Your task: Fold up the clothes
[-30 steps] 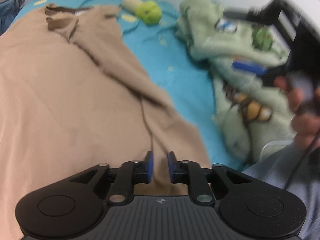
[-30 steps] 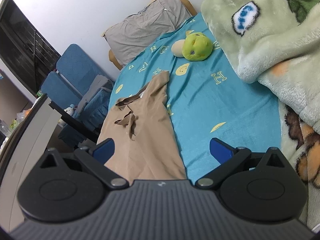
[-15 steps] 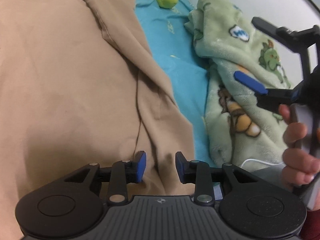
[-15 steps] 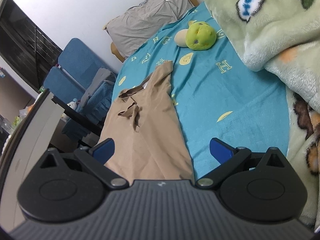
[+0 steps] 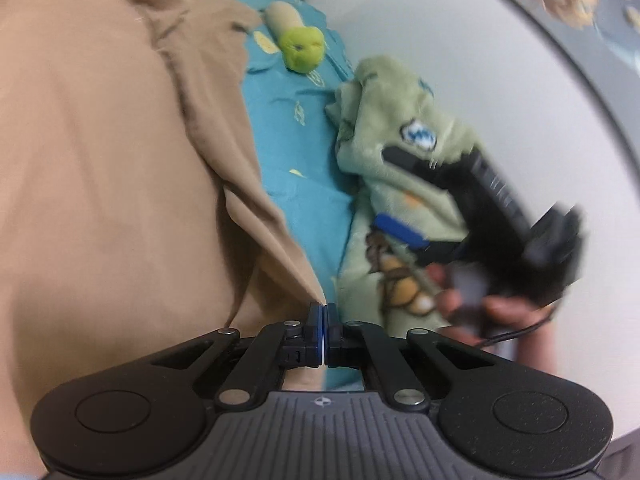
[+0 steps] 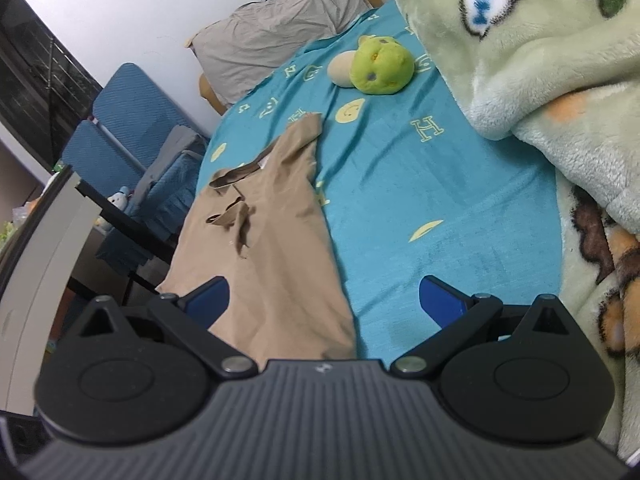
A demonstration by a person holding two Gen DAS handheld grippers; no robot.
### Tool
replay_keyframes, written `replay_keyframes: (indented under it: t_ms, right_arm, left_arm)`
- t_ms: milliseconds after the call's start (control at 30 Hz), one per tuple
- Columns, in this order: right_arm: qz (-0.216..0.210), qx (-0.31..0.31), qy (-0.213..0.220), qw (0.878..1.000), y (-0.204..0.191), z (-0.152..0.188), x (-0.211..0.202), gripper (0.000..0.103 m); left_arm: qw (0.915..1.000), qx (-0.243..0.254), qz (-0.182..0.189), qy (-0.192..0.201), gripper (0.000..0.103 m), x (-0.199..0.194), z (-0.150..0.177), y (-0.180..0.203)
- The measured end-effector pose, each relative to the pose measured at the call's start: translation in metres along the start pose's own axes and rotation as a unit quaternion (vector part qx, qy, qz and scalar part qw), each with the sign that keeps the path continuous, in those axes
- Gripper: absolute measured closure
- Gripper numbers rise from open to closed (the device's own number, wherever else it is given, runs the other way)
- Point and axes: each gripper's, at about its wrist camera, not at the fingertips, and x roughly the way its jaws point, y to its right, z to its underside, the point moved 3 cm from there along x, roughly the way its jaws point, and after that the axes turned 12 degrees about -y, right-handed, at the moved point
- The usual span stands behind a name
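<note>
A teal-sheeted bed [image 6: 420, 184] carries the tan shirt [image 6: 272, 248], spread beside a green plush toy [image 6: 382, 66]. The left tool [image 5: 322, 316] is clenched on the shirt's hem; the right tool [image 6: 324, 300] hangs released above the shirt.

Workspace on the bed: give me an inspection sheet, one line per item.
Surface: bed with a teal sheet printed with yellow letters and faces.
Job's things: tan garment spread flat along the sheet's left side, neckline toward the pillow.
Clutter: green plush toy; green cartoon blanket heaped at the right; grey pillow at the head.
Grippers: left gripper shut on the tan garment's near edge; right gripper open, held above the bed.
Cables: thin dark cable by the person's right hand.
Surroundings: blue chair beside the bed, white wall.
</note>
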Motion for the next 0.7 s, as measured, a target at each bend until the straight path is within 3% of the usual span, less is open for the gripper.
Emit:
replay_keyframes:
  t_ms: [67, 200, 367, 467, 500, 600, 700]
  right_arm:
    - [0.000, 0.003, -0.005, 1.000, 0.001, -0.001, 0.003, 0.000]
    - [0.004, 0.008, -0.013, 1.000, 0.002, -0.002, 0.010, 0.000]
    - [0.016, 0.006, -0.022, 1.000, 0.000, 0.001, 0.016, 0.000]
    - [0.020, 0.000, -0.028, 0.999, -0.002, 0.004, 0.018, 0.000]
    - [0.022, -0.003, -0.029, 0.999, -0.003, 0.005, 0.018, 0.000]
    - [0.029, -0.013, -0.028, 0.999, -0.005, 0.006, 0.019, 0.000]
    - [0.025, -0.012, -0.031, 0.999, -0.006, 0.006, 0.020, 0.000]
  left_arm:
    - [0.9997, -0.025, -0.005, -0.002, 0.103, -0.015, 0.004, -0.009]
    - [0.9948, -0.056, -0.084, -0.008, 0.103, -0.035, 0.015, -0.030]
    - [0.9761, -0.036, -0.207, -0.054, 0.103, -0.024, 0.023, -0.035]
    - [0.9651, -0.014, -0.248, -0.085, 0.103, -0.008, 0.020, -0.032]
    - [0.9633, -0.010, -0.252, -0.091, 0.103, -0.005, 0.019, -0.031]
    - [0.9709, -0.025, -0.222, -0.087, 0.100, -0.008, 0.017, -0.034]
    - [0.9791, -0.057, -0.185, -0.062, 0.079, -0.021, 0.017, -0.044]
